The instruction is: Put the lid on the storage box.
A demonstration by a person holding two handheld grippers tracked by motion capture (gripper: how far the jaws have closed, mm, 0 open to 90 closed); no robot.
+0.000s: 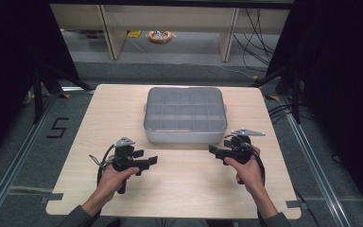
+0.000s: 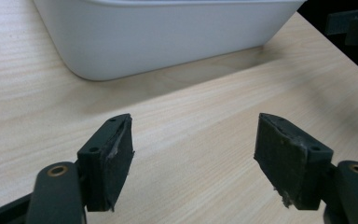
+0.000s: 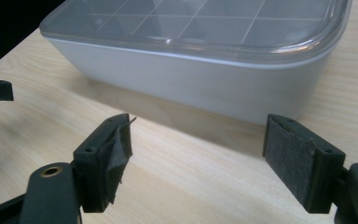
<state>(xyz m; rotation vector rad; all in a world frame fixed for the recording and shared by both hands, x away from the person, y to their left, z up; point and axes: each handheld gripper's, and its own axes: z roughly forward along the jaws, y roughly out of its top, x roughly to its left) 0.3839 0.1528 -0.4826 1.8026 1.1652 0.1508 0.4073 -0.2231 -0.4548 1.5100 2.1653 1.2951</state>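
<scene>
My left fingers (image 2: 193, 154) and right fingers (image 3: 198, 156) are both spread wide, grasping nothing, hovering over the bare wooden tabletop (image 1: 184, 179). Just ahead of them, between and beyond both pairs, sits a lidded grey compartment box (image 1: 185, 115), untouched, at the tabletop's middle.
</scene>
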